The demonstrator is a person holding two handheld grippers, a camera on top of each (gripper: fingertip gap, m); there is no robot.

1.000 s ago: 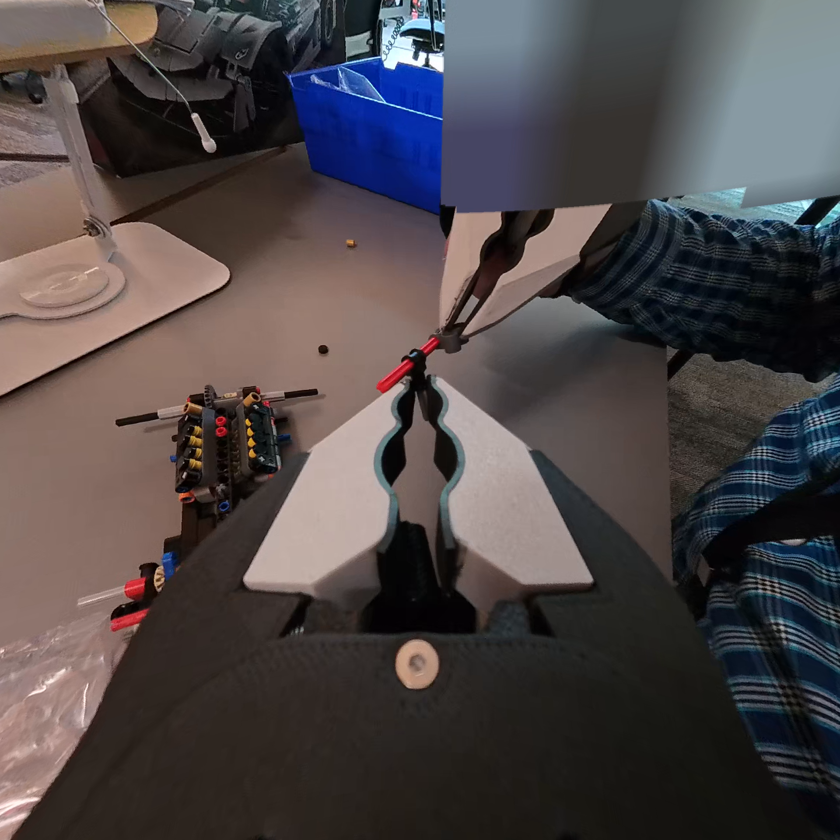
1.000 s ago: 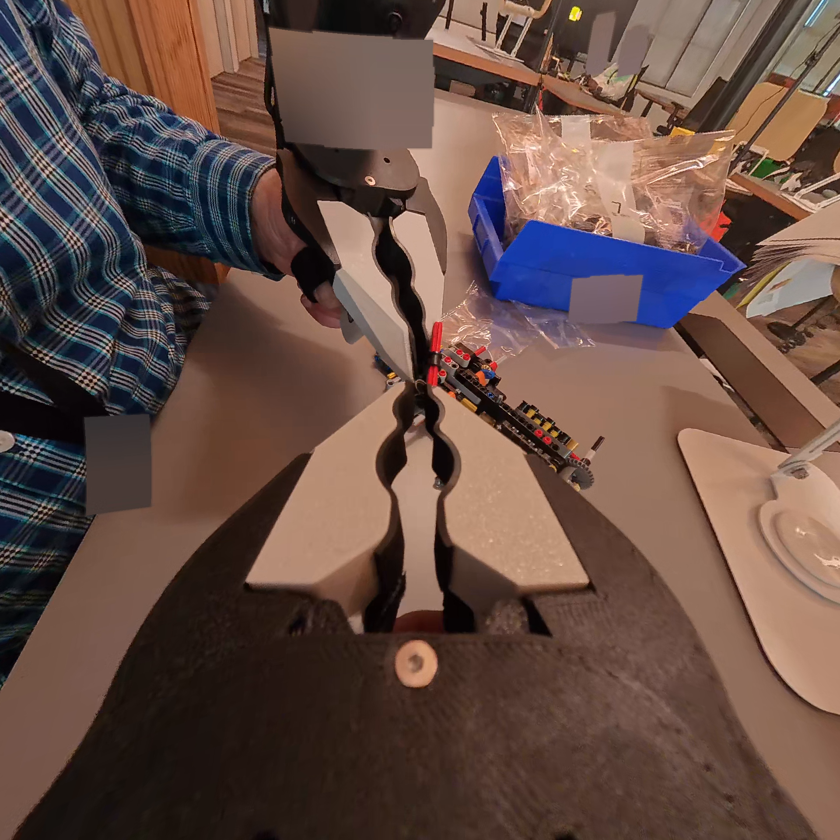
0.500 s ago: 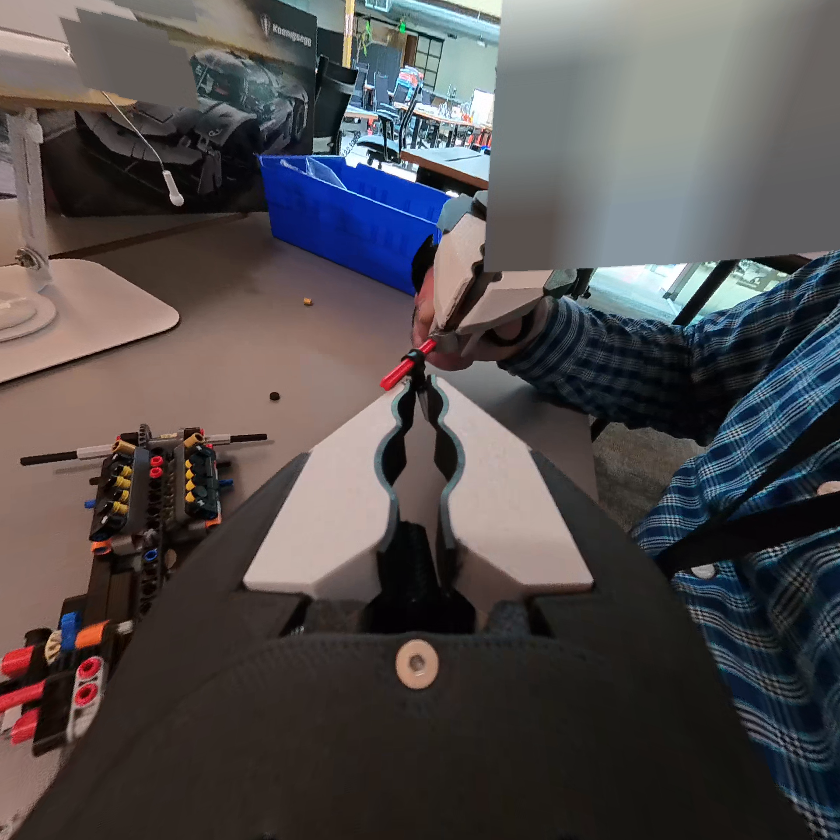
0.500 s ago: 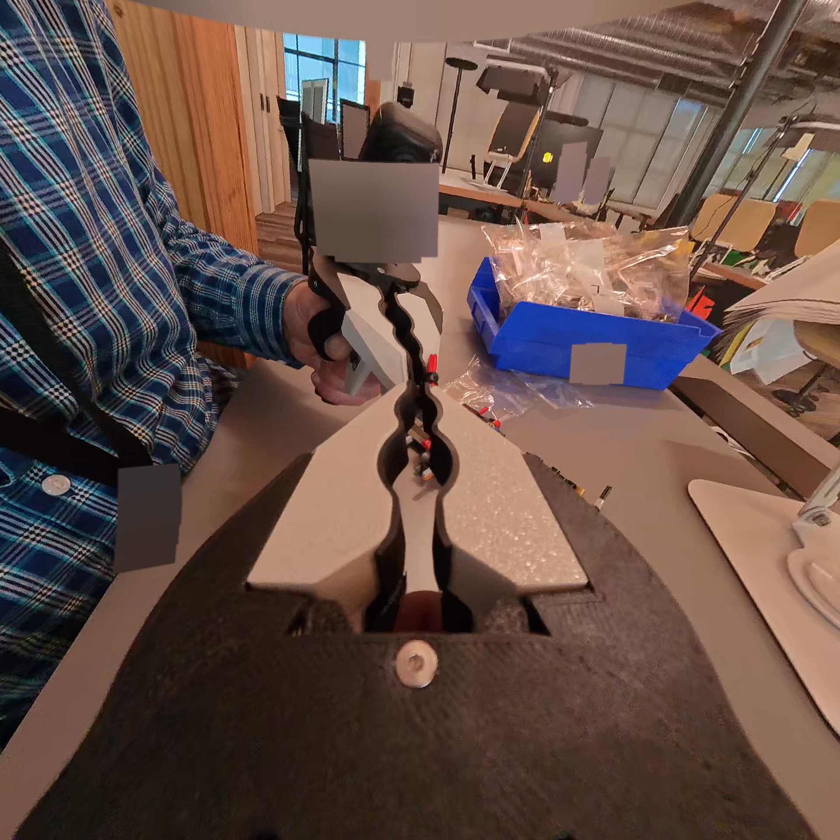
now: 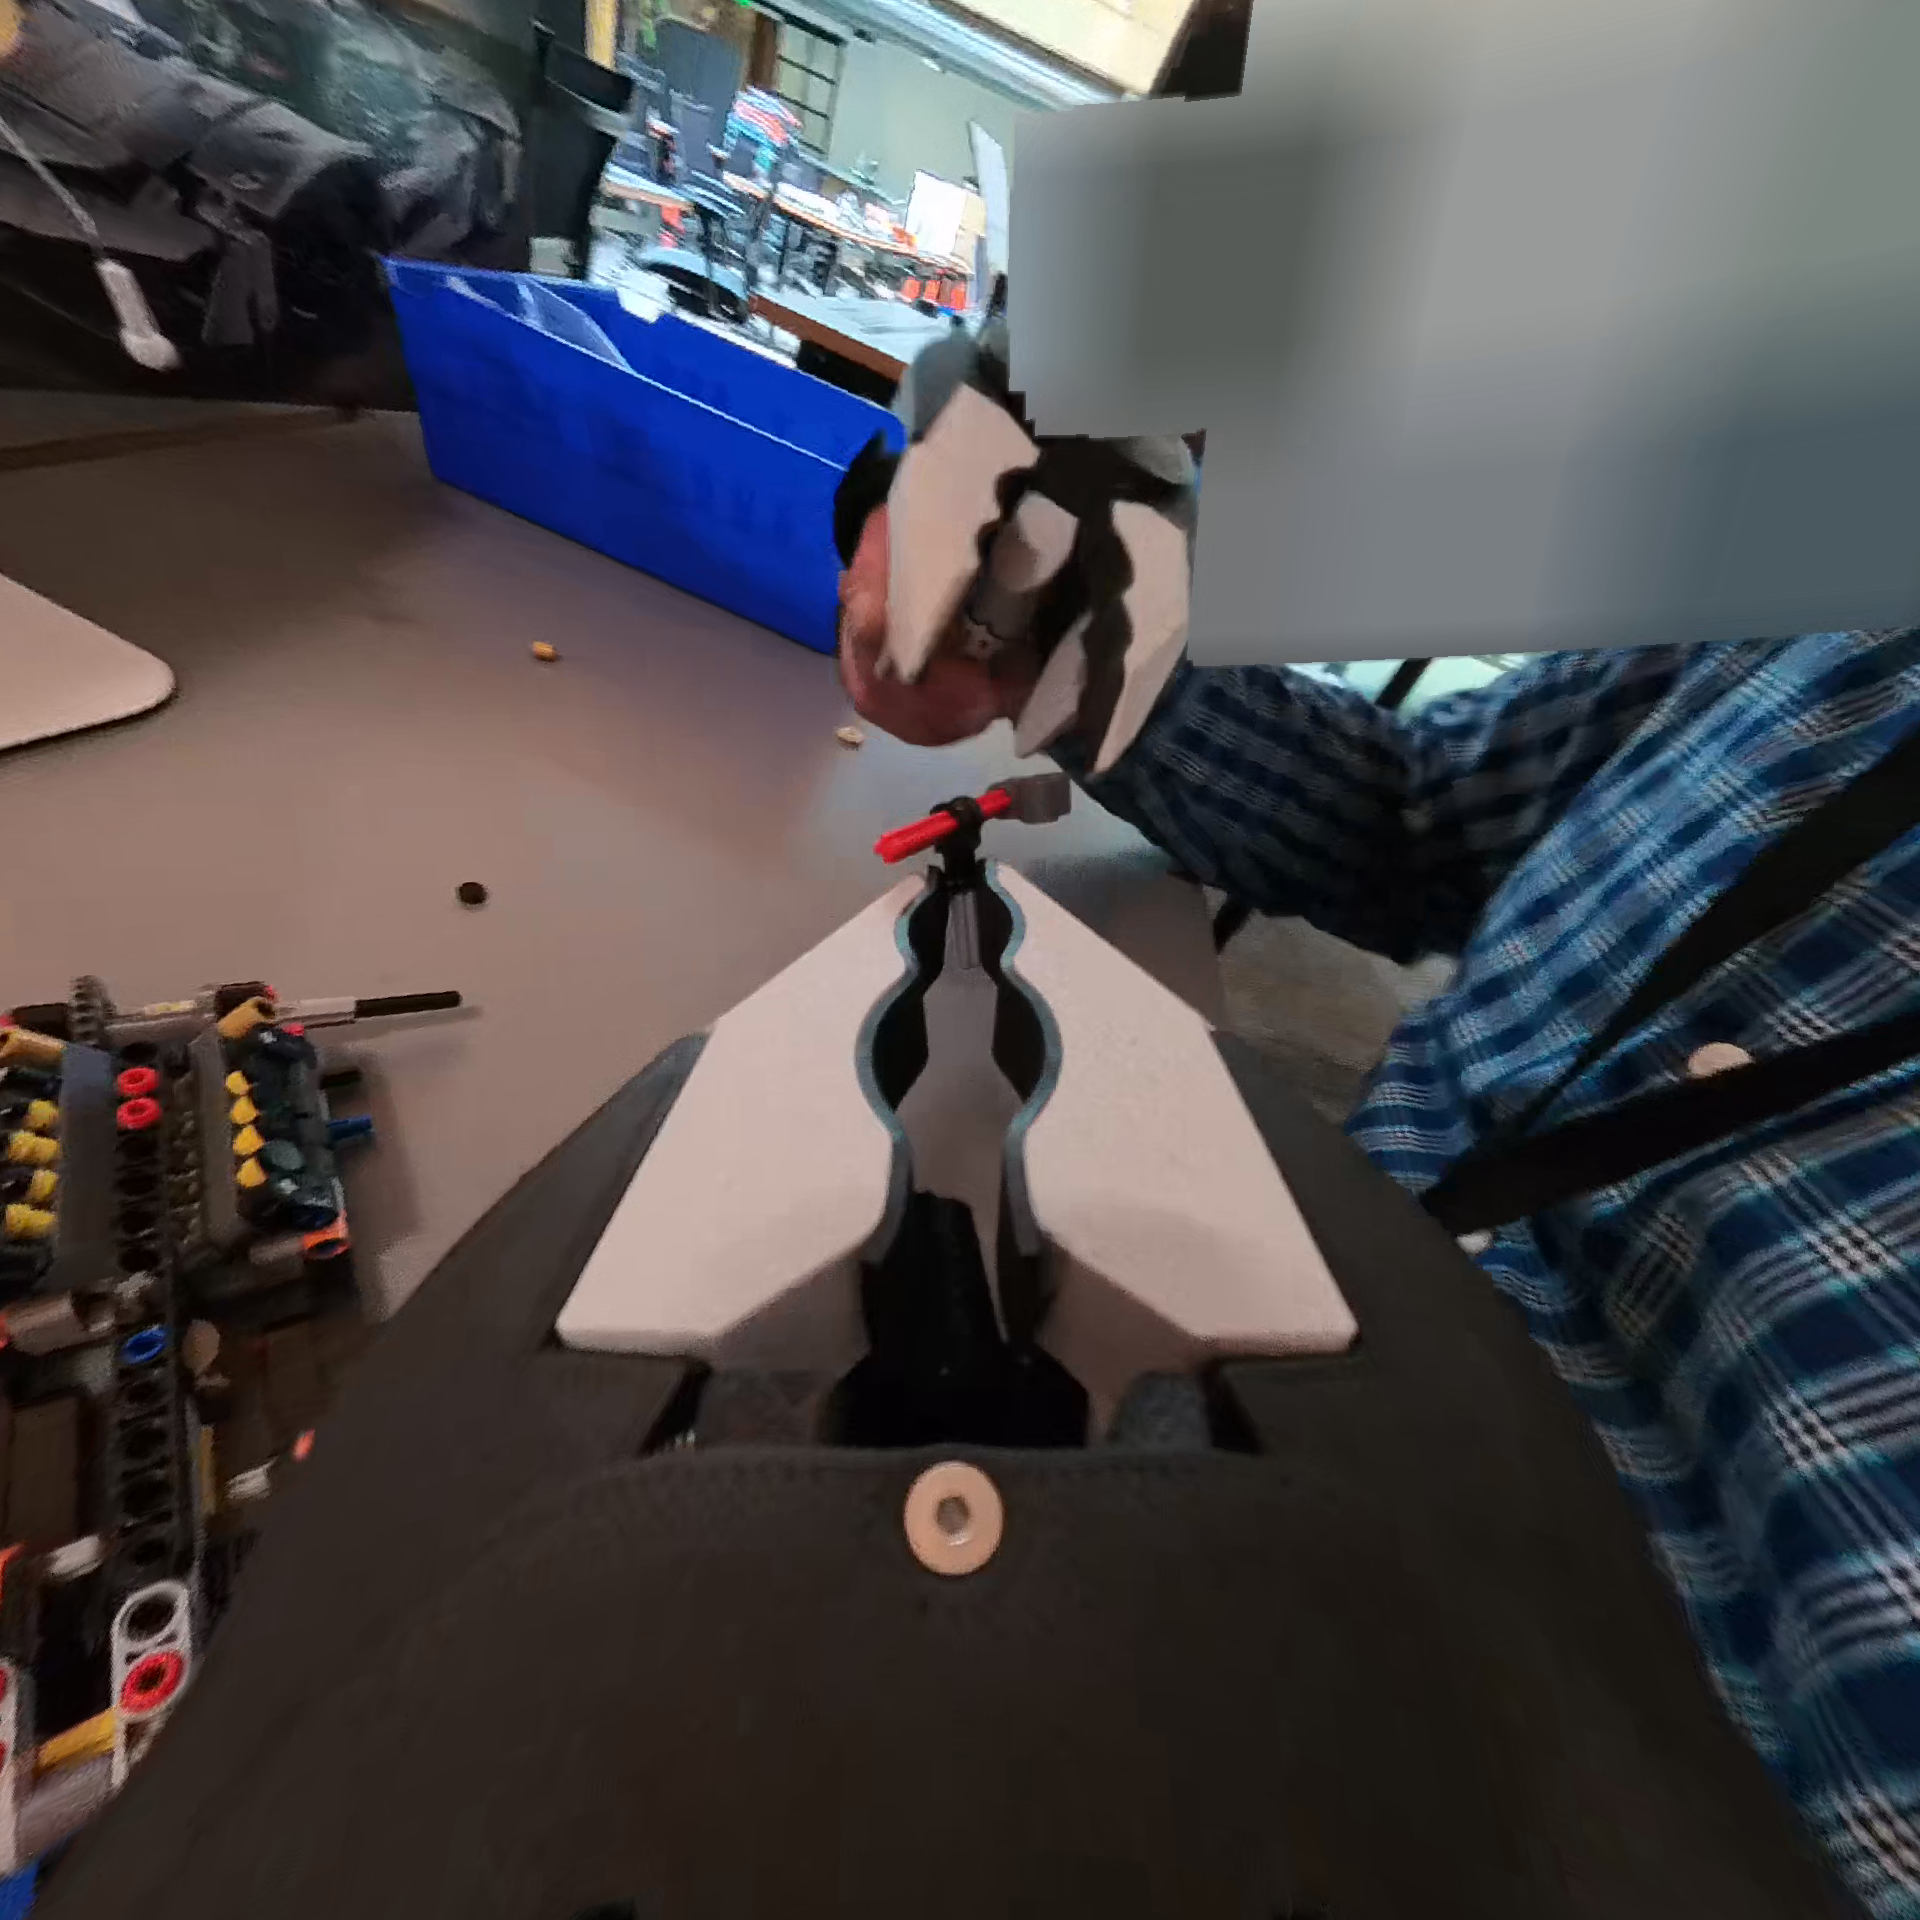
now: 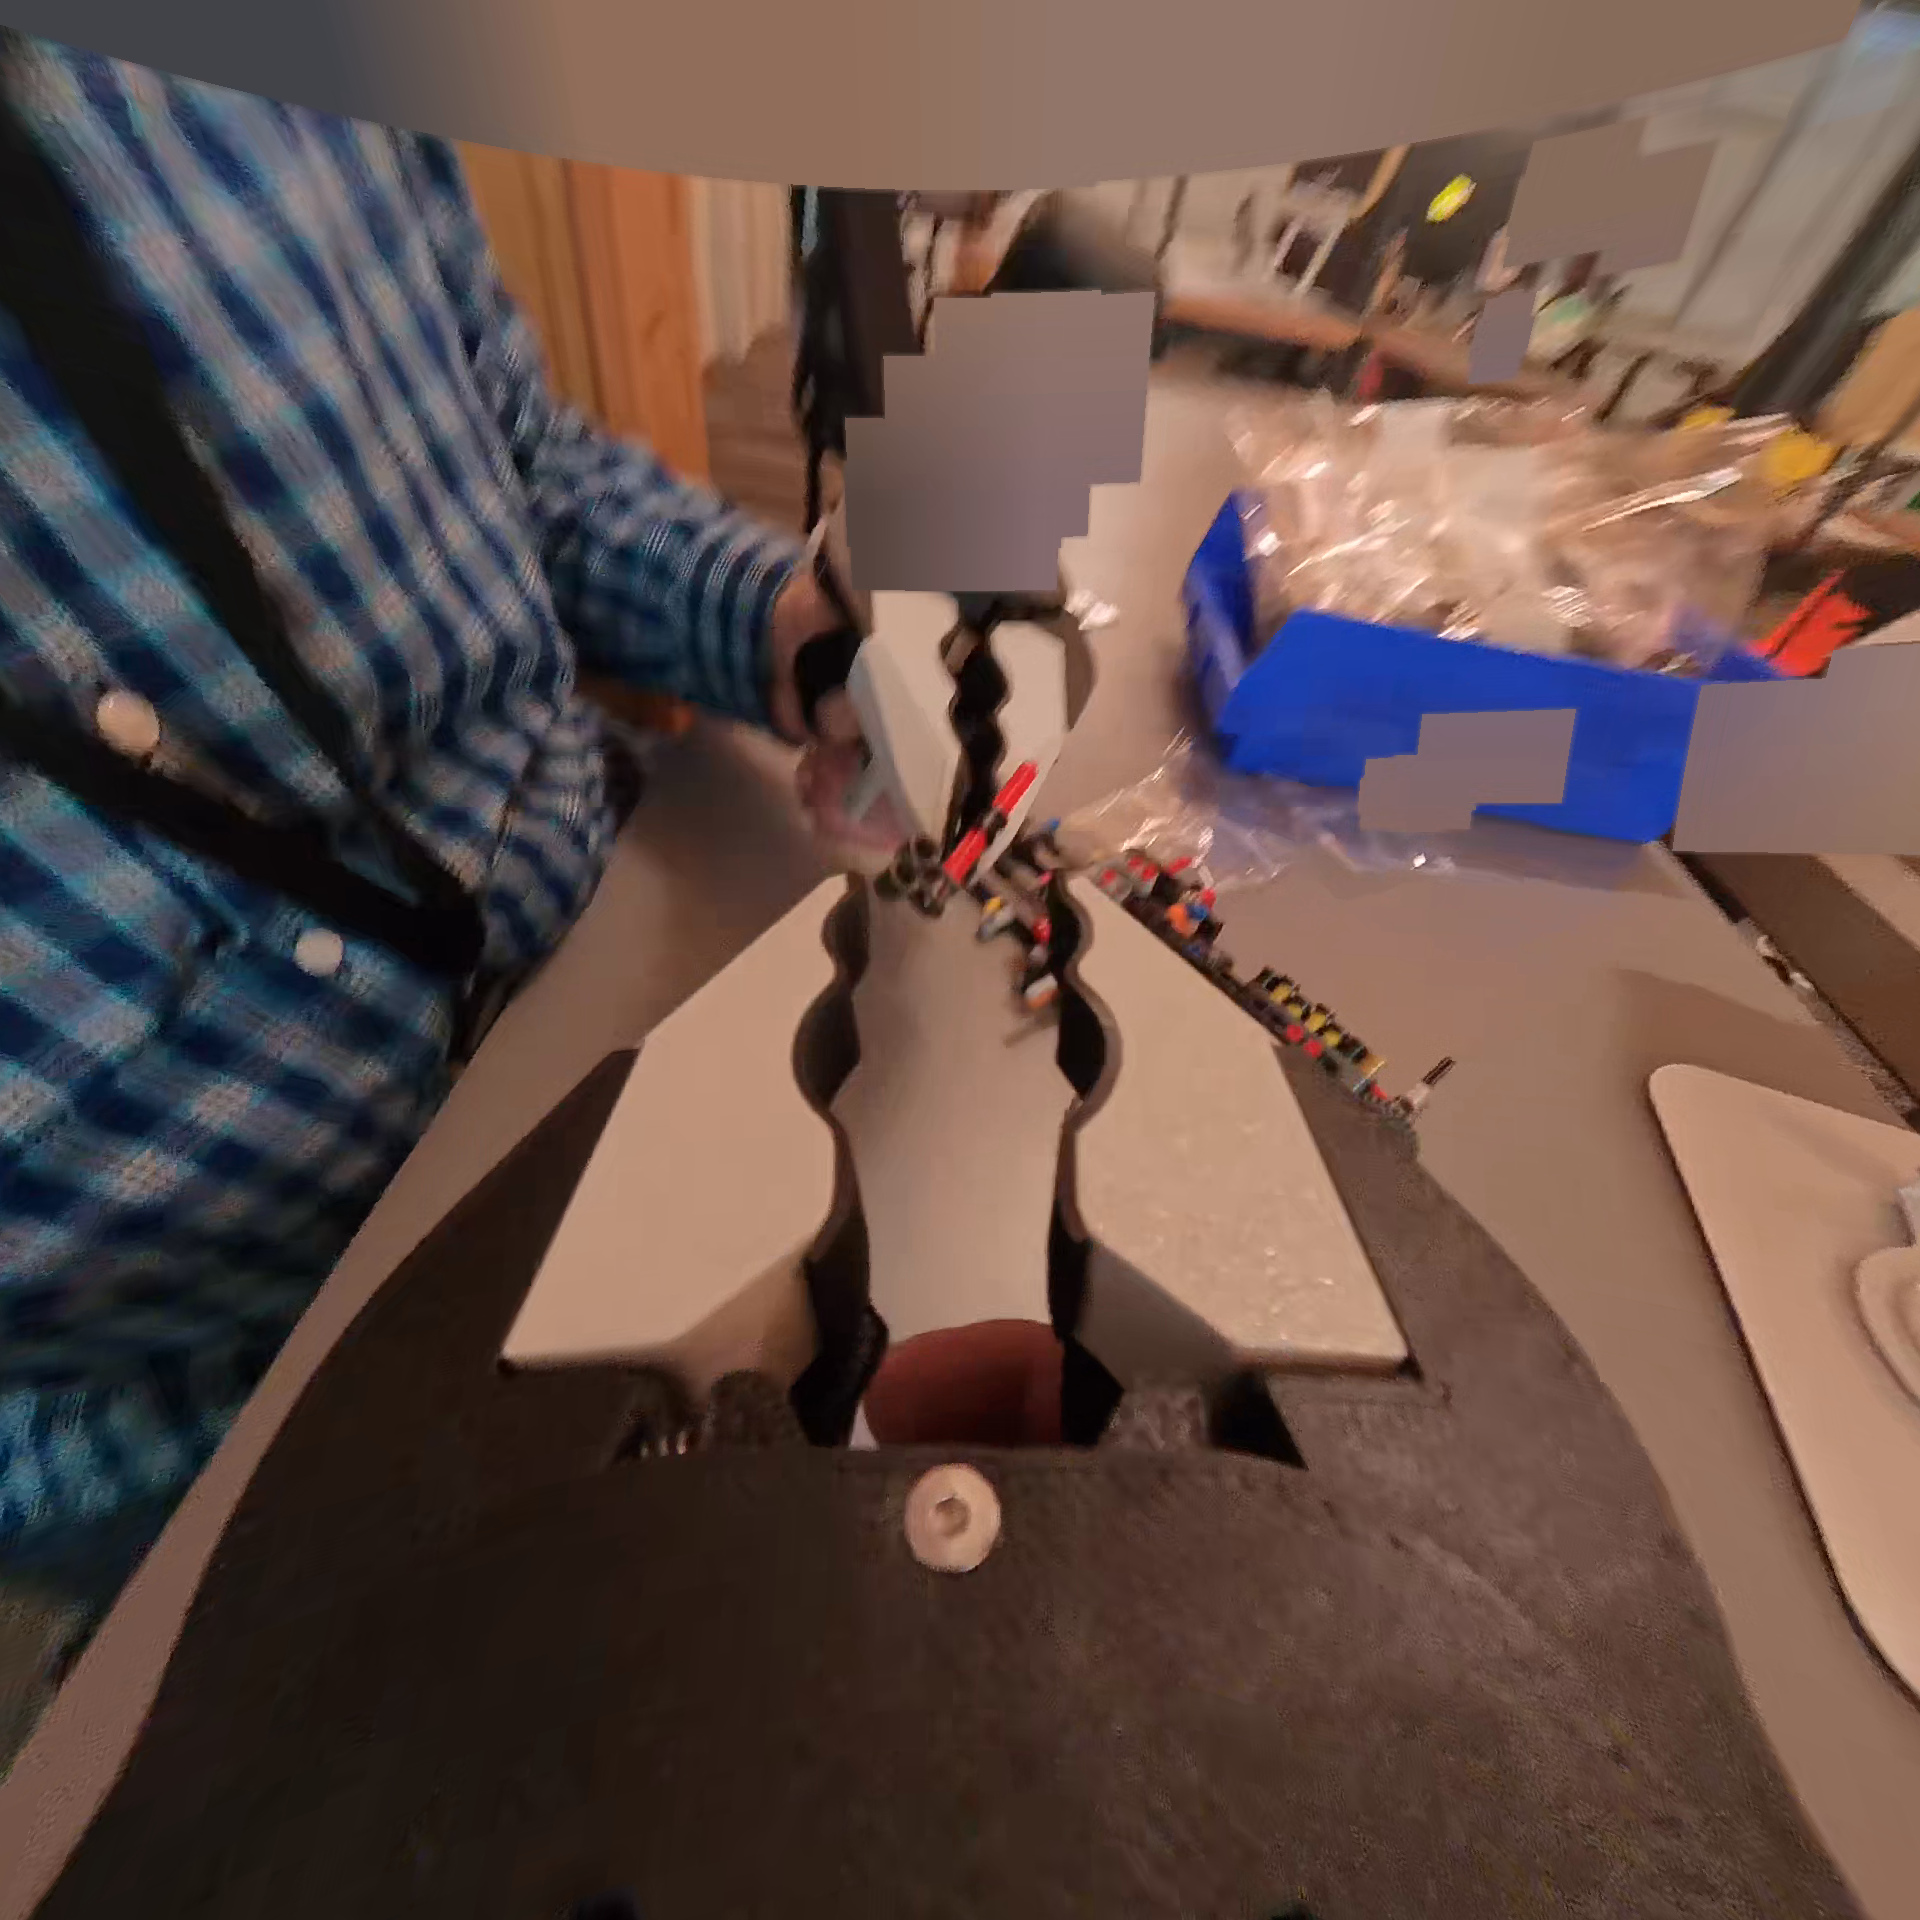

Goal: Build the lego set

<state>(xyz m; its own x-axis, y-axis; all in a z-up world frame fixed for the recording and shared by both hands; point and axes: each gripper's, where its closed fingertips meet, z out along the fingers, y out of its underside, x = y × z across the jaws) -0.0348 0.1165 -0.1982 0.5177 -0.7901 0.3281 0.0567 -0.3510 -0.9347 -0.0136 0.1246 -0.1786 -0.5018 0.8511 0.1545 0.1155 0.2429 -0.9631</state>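
My left gripper (image 5: 961, 896) is shut on a small black connector that carries a red axle (image 5: 925, 831) with a grey connector (image 5: 1044, 795) on its right end, held above the grey table (image 5: 416, 748). My right gripper (image 6: 961, 894) is open and empty; in the left wrist view it (image 5: 987, 707) hangs just above and behind the piece, apart from it. In the right wrist view the left gripper (image 6: 956, 831) stands beyond my fingertips with the red axle (image 6: 992, 821). The partly built lego assembly (image 5: 177, 1143) lies on the table at left, and also shows in the right wrist view (image 6: 1247, 977).
A blue bin (image 5: 623, 457) stands at the back of the table; it (image 6: 1455, 727) holds clear plastic bags (image 6: 1455, 520). A white lamp base (image 6: 1818, 1247) lies at the right. Small loose pieces (image 5: 473, 891) dot the table. A person's plaid sleeve (image 5: 1558, 831) is close by. The grippers are tip to tip, or close to it. The partly built lego assembly (image 5: 177, 1143) is about equally far from each gripper, around 15 centimetres.
My right gripper has opened, let go of the grey connector on the axle and drawn back. The left gripper still holds the piece and has tilted a little.
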